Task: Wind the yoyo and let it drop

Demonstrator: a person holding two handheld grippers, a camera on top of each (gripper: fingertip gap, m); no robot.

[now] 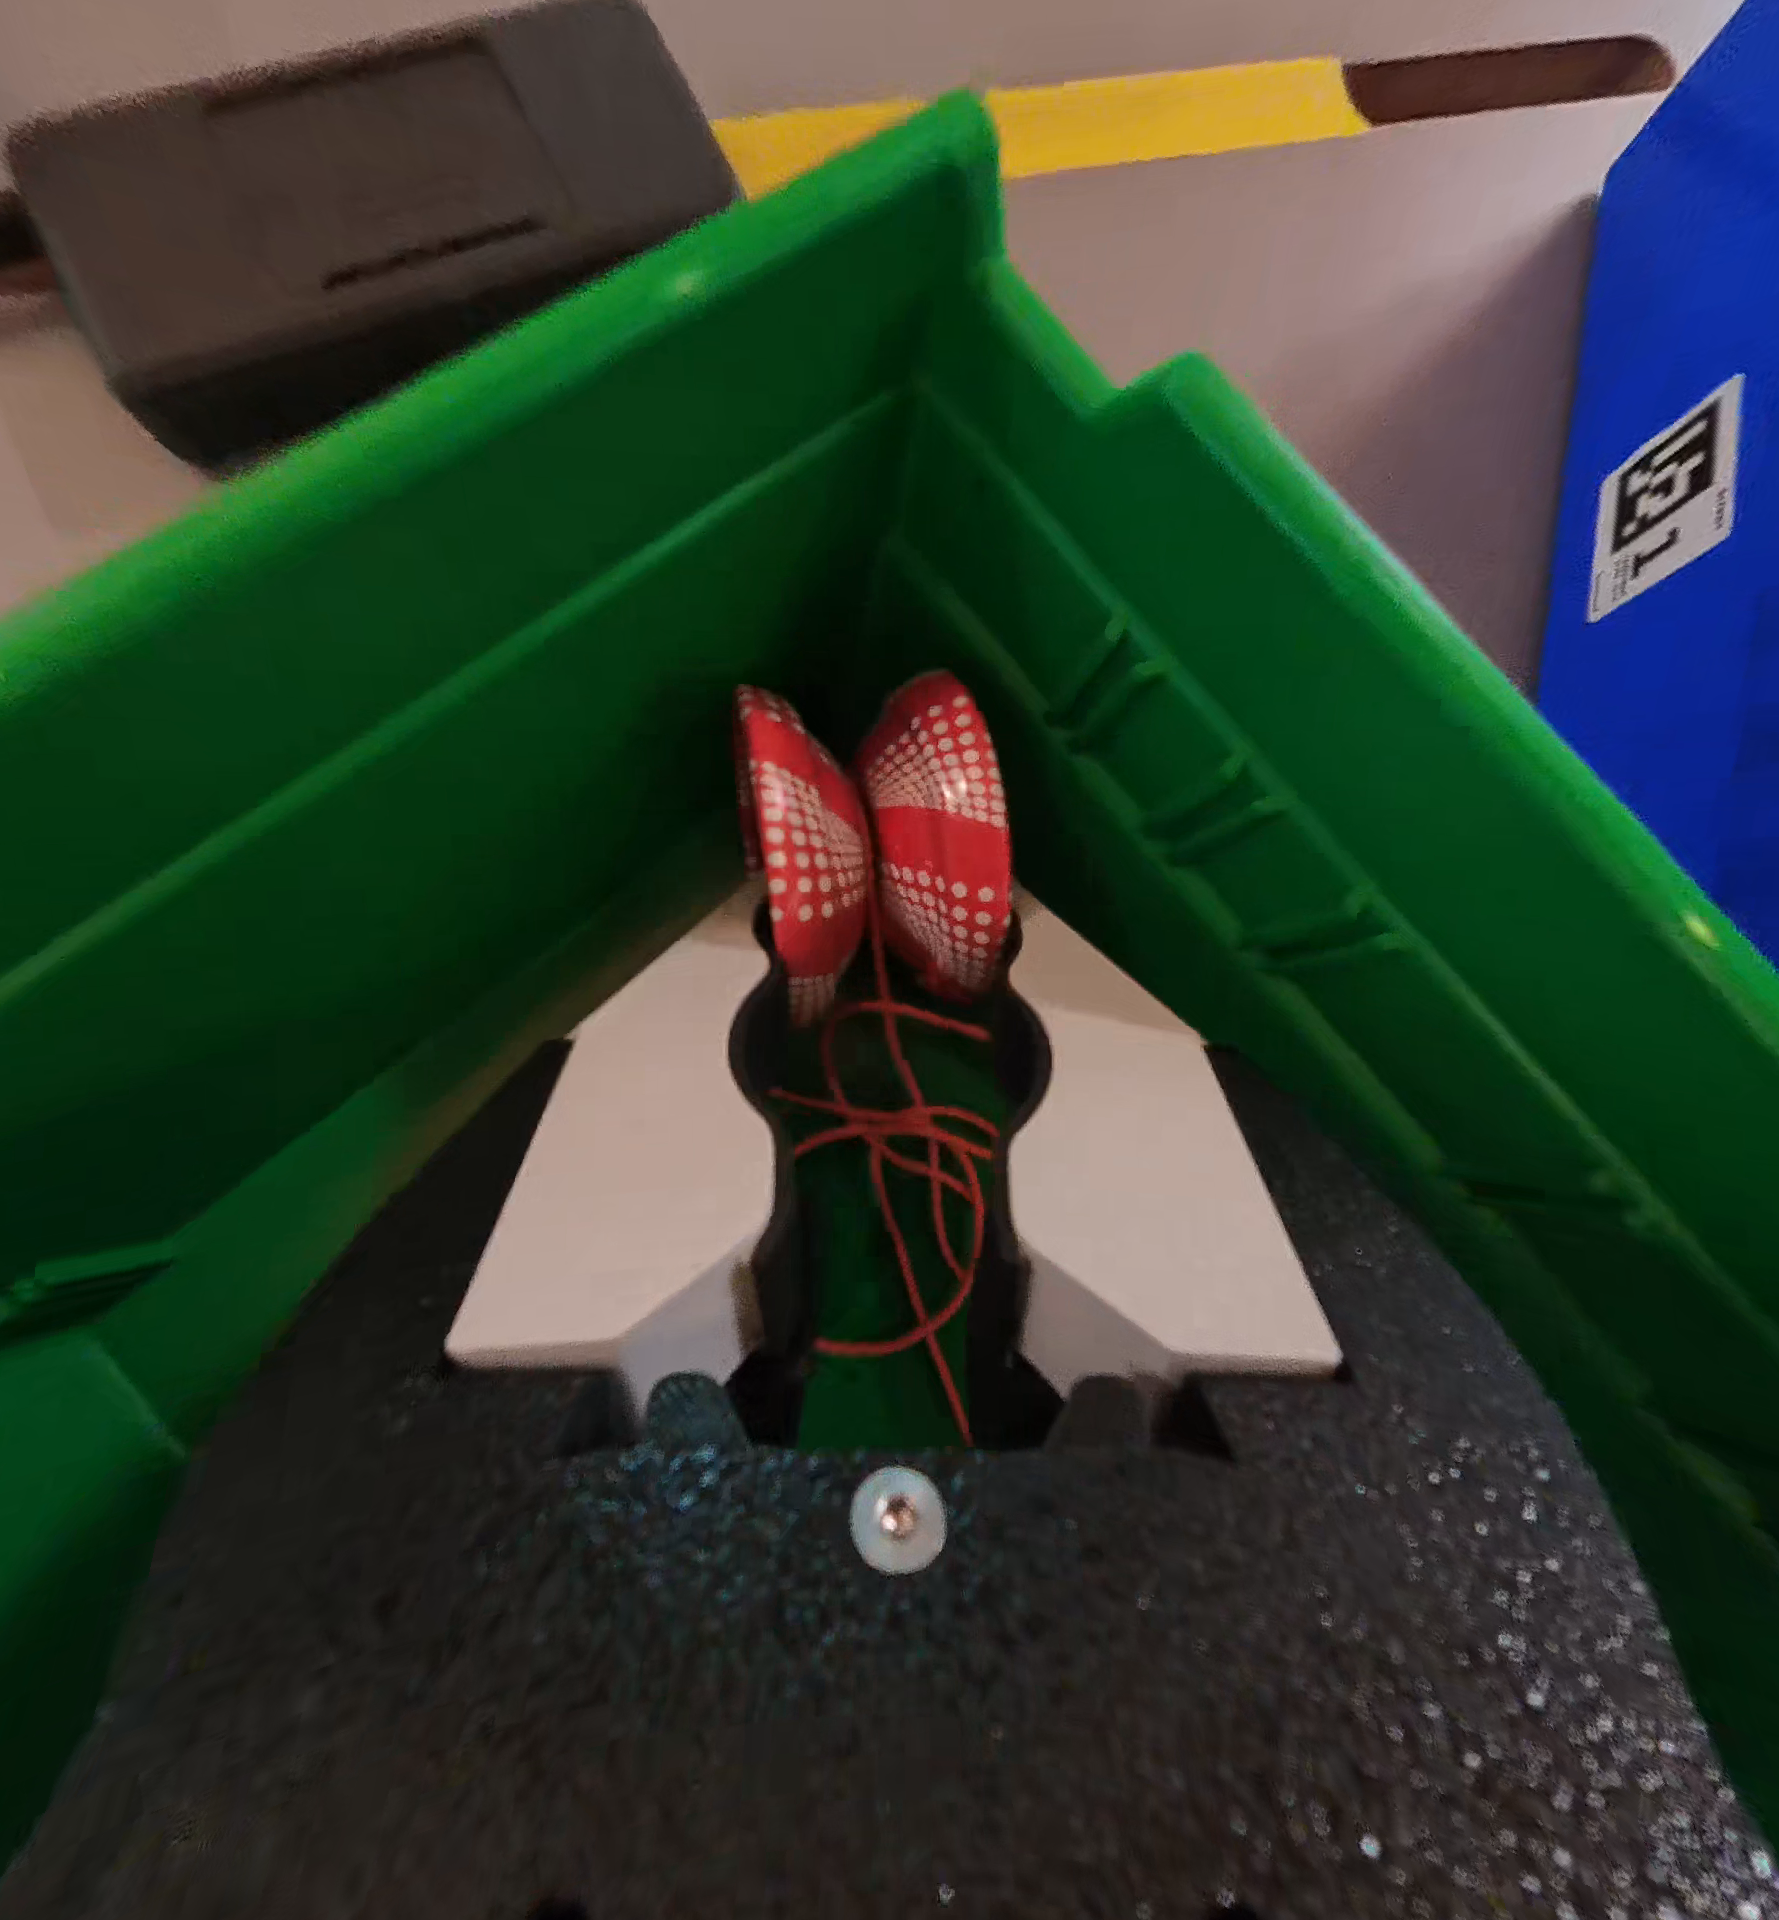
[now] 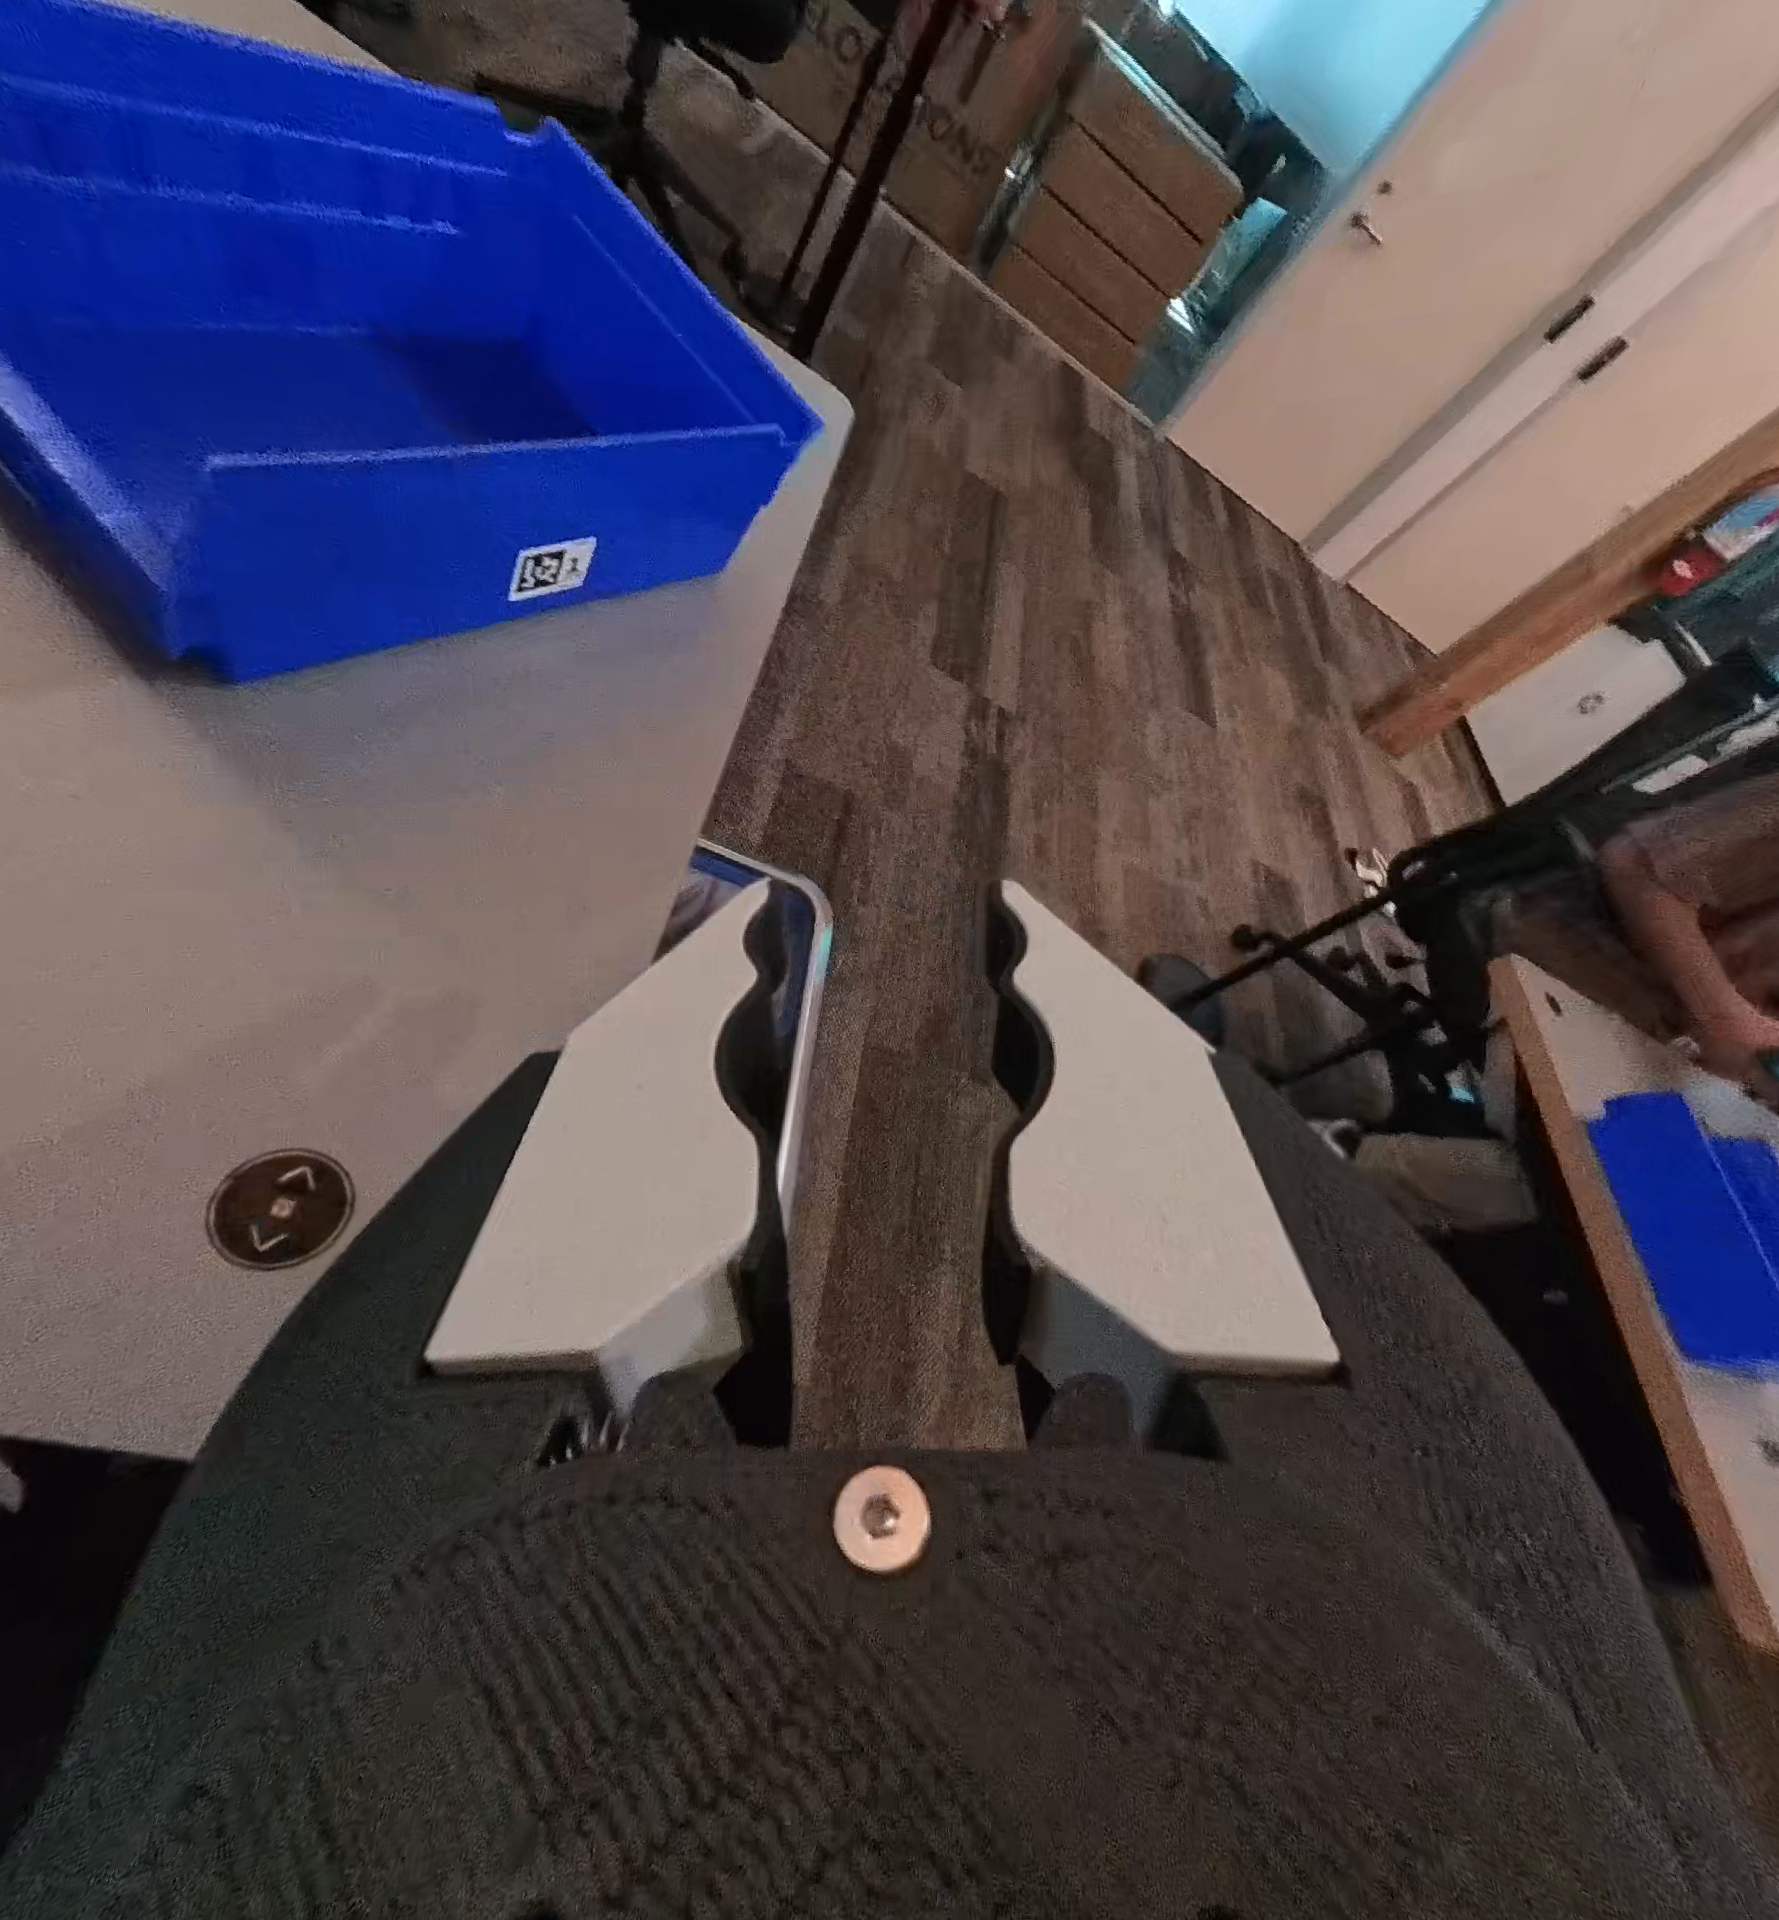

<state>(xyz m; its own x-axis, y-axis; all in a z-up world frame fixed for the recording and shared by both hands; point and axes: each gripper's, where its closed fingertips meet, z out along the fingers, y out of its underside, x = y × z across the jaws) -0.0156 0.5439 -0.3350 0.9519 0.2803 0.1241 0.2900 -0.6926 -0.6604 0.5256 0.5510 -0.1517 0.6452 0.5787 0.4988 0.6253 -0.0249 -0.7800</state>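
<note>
A red yoyo with white dots stands on its rims in the far corner of a green bin. My left gripper reaches into the bin, and its two fingertips press the yoyo's outer faces from either side. The loose red string lies tangled on the bin floor between the fingers. My right gripper is open and empty, held over the carpet just off the table's edge. The yoyo does not show in the right wrist view.
A blue bin sits on the grey table and also shows in the left wrist view. A grey box stands behind the green bin. A phone-like device lies at the table edge. A person is at another table to the right. One gripper's finger ends stand about 55 cm off the other's.
</note>
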